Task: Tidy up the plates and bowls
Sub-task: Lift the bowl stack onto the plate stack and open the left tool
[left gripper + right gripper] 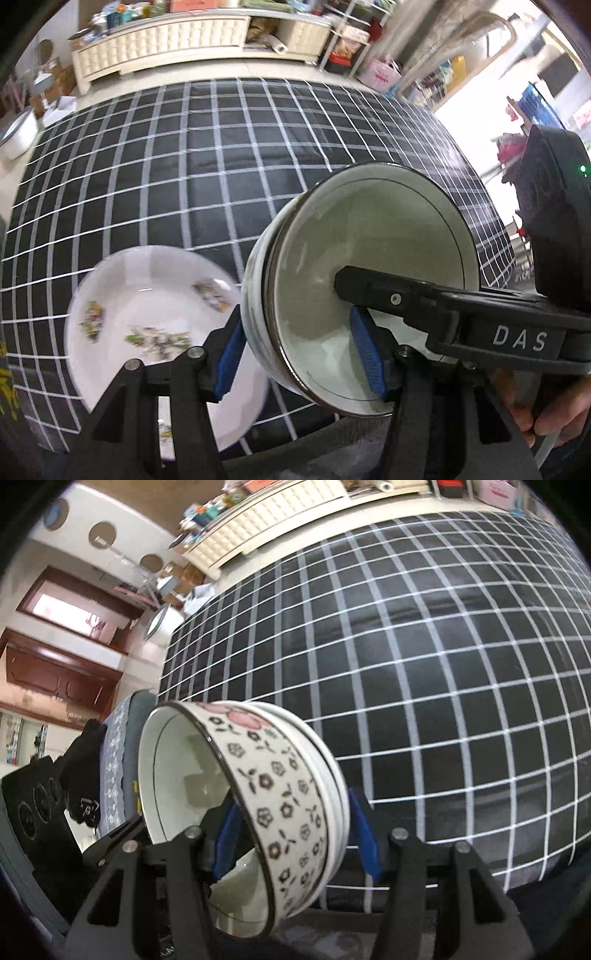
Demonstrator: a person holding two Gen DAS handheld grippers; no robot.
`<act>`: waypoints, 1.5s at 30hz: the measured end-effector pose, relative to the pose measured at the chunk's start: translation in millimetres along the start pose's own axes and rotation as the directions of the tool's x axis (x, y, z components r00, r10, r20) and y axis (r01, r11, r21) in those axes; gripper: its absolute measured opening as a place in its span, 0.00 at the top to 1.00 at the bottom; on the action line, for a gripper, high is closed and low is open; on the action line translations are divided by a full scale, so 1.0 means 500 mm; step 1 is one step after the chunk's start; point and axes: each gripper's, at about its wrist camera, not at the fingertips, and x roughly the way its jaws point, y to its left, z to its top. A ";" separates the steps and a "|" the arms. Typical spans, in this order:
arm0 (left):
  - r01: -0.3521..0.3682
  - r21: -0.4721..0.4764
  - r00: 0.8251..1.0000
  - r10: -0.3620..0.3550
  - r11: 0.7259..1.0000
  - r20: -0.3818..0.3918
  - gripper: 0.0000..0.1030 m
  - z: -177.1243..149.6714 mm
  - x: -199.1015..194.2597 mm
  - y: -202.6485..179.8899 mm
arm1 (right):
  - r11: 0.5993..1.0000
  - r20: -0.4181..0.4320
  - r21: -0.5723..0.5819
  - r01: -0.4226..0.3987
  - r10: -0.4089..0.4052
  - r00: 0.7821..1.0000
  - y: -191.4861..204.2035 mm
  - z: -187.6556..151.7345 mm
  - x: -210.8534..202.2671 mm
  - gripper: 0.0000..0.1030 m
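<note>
Both claws (pixel 303 354) (pixel 295 838) clamp one flower-patterned white bowl (pixel 280 794) (tilted sideways, dark rim)

I see a stack of flower-patterned bowls (pixel 288 794) tipped on its side, lifted off the checked worktop (pixel 184 177); a white floral plate (pixel 155 325) lies flat below.

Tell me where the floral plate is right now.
In the left wrist view the floral plate lies flat on the checked tablecloth, lower left, just behind the left gripper, left of the bowl stack it holds.
</note>
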 end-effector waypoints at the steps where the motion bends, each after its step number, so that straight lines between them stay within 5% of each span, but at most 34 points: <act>1: -0.005 -0.009 1.000 0.005 1.000 0.009 0.47 0.000 -0.008 0.010 | 1.000 -0.010 -0.010 -0.001 0.001 1.000 0.012 0.002 0.009 0.42; 11: -0.062 -0.162 0.997 0.068 0.985 0.034 0.47 -0.039 -0.051 0.136 | 0.997 -0.123 -0.080 -0.009 0.000 0.992 0.106 0.005 0.129 0.42; 22: -0.059 -0.237 0.998 0.058 0.970 -0.011 0.47 -0.059 -0.017 0.226 | 0.998 -0.199 -0.062 0.025 -0.037 0.979 0.102 0.010 0.187 0.43; 36: -0.048 -0.219 0.999 0.047 0.975 -0.013 0.48 -0.067 -0.002 0.241 | 1.000 -0.196 -0.023 -0.016 0.012 0.981 0.073 0.007 0.184 0.41; 45: -0.083 -0.227 0.996 0.084 0.970 -0.006 0.37 -0.073 -0.006 0.239 | 0.991 -0.128 -0.122 0.048 -0.063 0.990 0.094 -0.001 0.157 0.41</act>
